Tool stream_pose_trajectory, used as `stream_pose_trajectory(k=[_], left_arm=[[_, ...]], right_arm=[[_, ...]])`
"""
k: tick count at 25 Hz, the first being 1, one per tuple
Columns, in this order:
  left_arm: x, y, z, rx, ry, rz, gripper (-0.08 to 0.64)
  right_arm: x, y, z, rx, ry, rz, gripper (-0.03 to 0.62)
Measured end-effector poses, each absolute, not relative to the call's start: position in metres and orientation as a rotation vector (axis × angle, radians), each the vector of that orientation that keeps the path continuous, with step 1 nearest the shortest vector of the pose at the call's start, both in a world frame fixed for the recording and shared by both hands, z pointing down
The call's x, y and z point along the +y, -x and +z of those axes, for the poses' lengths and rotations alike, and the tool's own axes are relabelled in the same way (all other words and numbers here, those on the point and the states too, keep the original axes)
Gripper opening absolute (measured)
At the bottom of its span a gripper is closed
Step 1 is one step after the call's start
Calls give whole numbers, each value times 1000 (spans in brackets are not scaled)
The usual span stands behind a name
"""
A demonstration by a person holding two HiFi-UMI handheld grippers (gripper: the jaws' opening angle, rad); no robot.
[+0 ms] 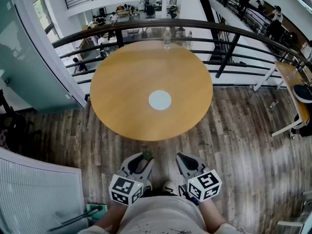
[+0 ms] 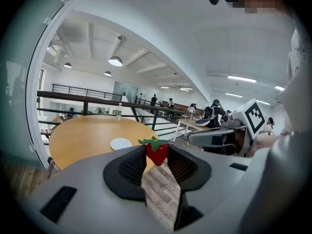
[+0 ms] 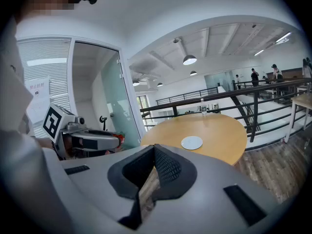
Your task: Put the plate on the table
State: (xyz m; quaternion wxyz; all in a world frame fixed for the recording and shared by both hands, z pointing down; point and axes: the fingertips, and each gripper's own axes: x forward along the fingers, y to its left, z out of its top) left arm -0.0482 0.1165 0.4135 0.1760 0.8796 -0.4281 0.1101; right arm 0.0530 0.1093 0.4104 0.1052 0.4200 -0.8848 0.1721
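Left gripper view shows the left gripper [image 2: 156, 149] with its jaws pinched on a strawberry [image 2: 157, 155], held only at the very tips, green leaves sticking out above the pads. The right gripper [image 3: 153, 147] has its jaws pressed together with nothing between them. Both grippers sit side by side, close to the person's body and short of the table [image 1: 126, 96], so the fruit hangs over the floor [image 1: 234, 145], not the wood top. The plate [image 1: 160, 100] already lies flat near the table's centre, well apart from both grippers, so the plate's part of the job looks done. The first risk, as I judge it, is the shallow hold: a jolt on the reach forward, or any slackening of the jaws, could let the strawberry slip out and fall to the floor before it gets over the table. Squeezing harder to prevent that could crush or bruise it, if it is real fruit; I cannot tell whether it is. A low or hasty approach could also catch the plate's rim and push it across the smooth top. Farther out, a bottle [image 1: 167, 38] stands at the table's far edge beside the railing [image 1: 234, 38], with an open level below; an overlong reach could knock it over.
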Motion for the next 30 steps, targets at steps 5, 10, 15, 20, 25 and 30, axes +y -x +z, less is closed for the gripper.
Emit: stream_pose_trajectory(k=[5,10,15,20,25,30], left_arm=[[120,48,416,-1210,-2490,318,149],[123,47,415,-1204,-2494,325,149],[126,48,413,-1194,-2495,331,149],[128,49,415,-1174,-2500,334,149],[127,59,414,-1155,-2519,332,149],[130,82,411,-1143,-2535,313,149]], right_arm=[[111,-54,415,-2605,-1236,518,20],[114,-57,414,-2600,-1248,523,20],[113,-61,411,-2607,-1296,529,20],[113,-62,412,-2589,-1318,544,20],[114,-59,413,-2563,-1339,528,20],[114,-42,407,-2552,-1369,517,20]])
